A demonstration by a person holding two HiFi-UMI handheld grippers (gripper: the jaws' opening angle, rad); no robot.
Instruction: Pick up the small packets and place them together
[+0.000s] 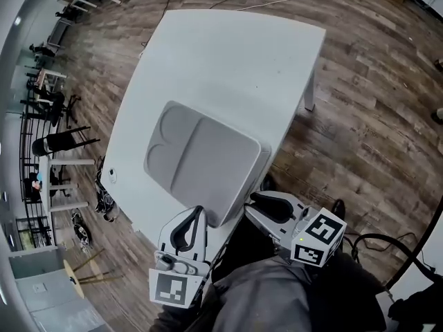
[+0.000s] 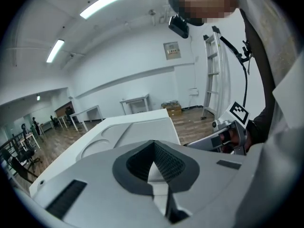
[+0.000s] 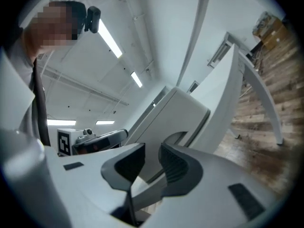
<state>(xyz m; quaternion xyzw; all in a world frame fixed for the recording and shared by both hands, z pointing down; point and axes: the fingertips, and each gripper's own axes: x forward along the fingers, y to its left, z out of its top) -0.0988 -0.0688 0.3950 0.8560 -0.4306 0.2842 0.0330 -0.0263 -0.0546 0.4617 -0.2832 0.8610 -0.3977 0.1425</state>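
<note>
The shallow grey moulded plastic tray (image 1: 208, 161) fills the near end of the white rectangular table (image 1: 228, 54). Beyond the tray, bare tabletop leaves open passage. The left gripper (image 1: 196, 213) and right gripper (image 1: 255, 200) flank the tray's near corner.

Light grey moulded plastic tray (image 1: 208, 164) with rounded corners, lying flat on the white tabletop (image 1: 228, 61), at its near corner, close to both edges. Split by a raised ridge: two small rounded hollows along the left side, one large shallow hollow on the right.
</note>
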